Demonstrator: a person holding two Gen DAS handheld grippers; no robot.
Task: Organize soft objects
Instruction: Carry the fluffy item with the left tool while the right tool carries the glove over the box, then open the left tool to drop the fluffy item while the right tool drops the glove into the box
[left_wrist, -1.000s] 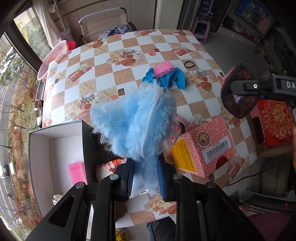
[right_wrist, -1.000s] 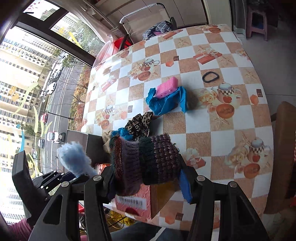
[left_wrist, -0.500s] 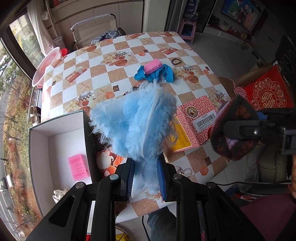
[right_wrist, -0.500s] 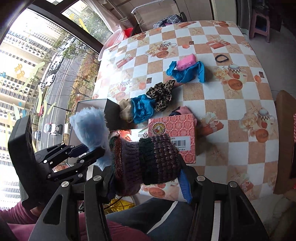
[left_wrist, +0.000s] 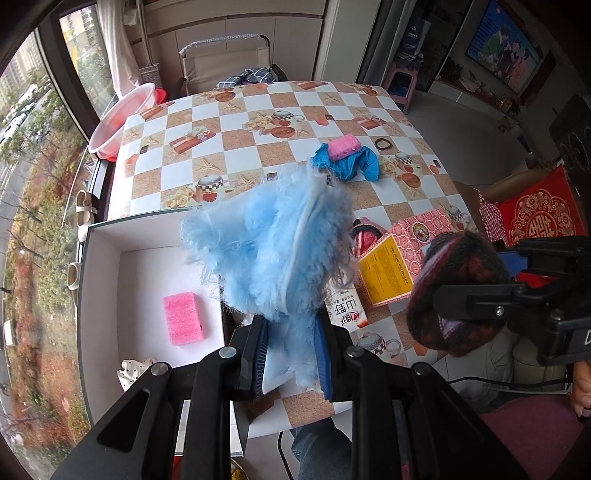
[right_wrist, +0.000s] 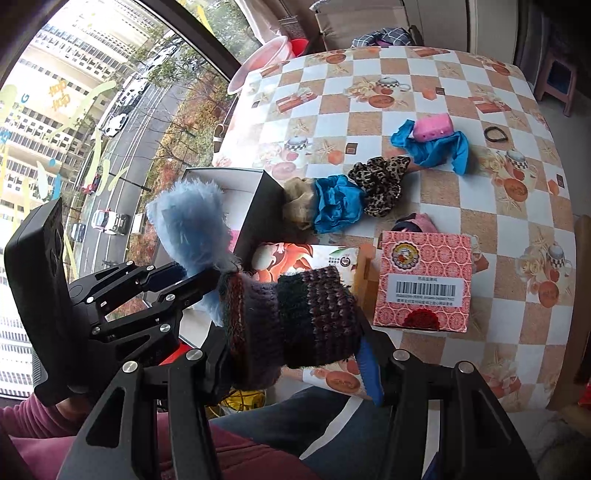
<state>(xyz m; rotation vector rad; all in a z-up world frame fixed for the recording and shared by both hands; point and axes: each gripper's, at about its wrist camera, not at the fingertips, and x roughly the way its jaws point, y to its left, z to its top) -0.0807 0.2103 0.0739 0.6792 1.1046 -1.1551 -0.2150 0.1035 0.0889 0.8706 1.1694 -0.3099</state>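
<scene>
My left gripper (left_wrist: 290, 360) is shut on a fluffy light-blue piece (left_wrist: 273, 243), held above the table's near edge beside the open white box (left_wrist: 99, 295); it also shows in the right wrist view (right_wrist: 188, 221). The box holds a pink sponge (left_wrist: 183, 323) and a white dotted cloth (left_wrist: 135, 371). My right gripper (right_wrist: 295, 354) is shut on a dark knitted piece (right_wrist: 291, 321), which also shows in the left wrist view (left_wrist: 448, 291), off the table's near right edge. On the table lie a blue cloth with a pink sponge (right_wrist: 432, 136) and leopard, blue and tan scrunchies (right_wrist: 343, 197).
A red patterned carton (right_wrist: 423, 280) and a printed carton (right_wrist: 306, 258) lie near the table's front edge. A black hair tie (right_wrist: 496, 133) lies at the far right. A pink basin (left_wrist: 122, 118) sits past the far left corner. A window runs along the left.
Both grippers have drawn back towards the table's near edge and left, each still holding its piece. The left one now hangs closer to the white box.
</scene>
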